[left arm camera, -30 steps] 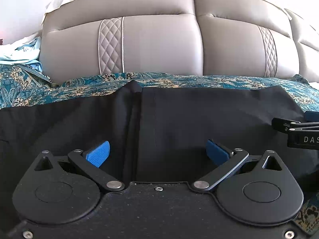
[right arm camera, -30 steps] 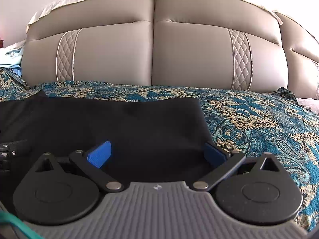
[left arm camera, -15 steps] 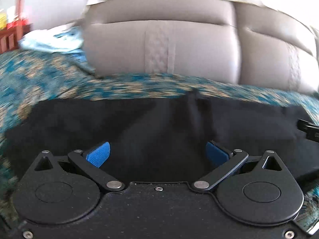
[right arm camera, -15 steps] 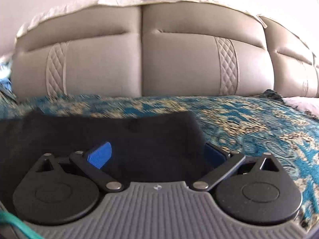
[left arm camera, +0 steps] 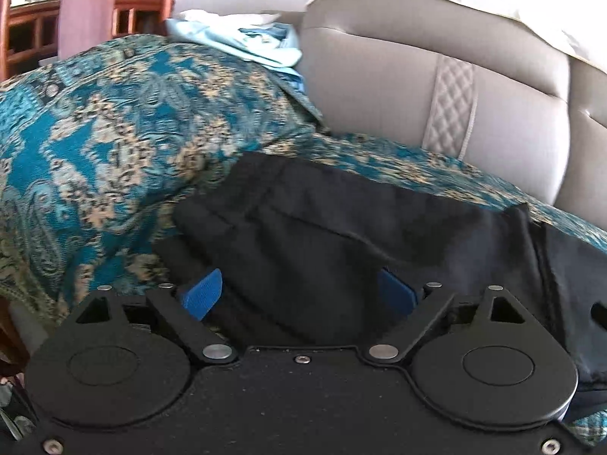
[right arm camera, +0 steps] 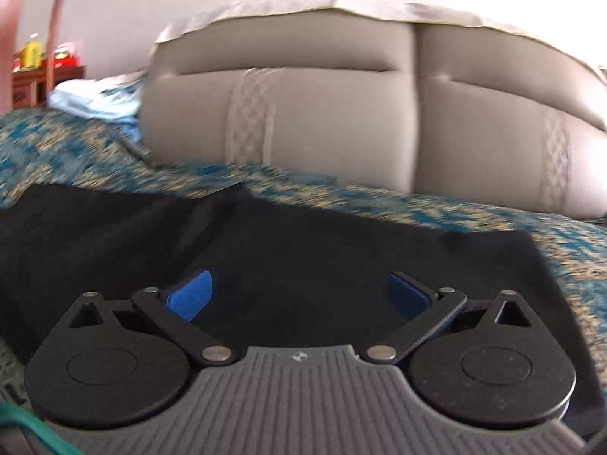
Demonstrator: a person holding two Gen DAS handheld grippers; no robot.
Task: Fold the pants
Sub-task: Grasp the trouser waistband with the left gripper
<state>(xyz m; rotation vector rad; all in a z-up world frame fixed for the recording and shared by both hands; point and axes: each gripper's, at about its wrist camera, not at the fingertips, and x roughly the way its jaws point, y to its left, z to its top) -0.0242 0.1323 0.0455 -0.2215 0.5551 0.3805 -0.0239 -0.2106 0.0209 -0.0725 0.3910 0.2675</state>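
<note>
Black pants (left arm camera: 341,242) lie flat across a teal patterned bedspread (left arm camera: 95,144), folded into a long band. In the left wrist view my left gripper (left arm camera: 299,294) hovers over the pants' left end; its jaws are closing, blue pads wide apart, with pants cloth below and between them but not pinched. In the right wrist view the pants (right arm camera: 303,250) spread under my right gripper (right arm camera: 299,295), which is open above the cloth's middle, nothing pressed between its pads. The pants' right edge ends near the right finger.
A padded beige headboard (right arm camera: 322,113) runs along the far side of the bed. Light blue cloth (left arm camera: 242,41) is heaped at the headboard's left end. Wooden furniture (left arm camera: 34,34) stands beyond the bed's left side, where the bedspread drops off.
Both grippers have swung left along the pants. The left one now looks at the pants' left end and the bed's left side; its pads stand slightly closer together.
</note>
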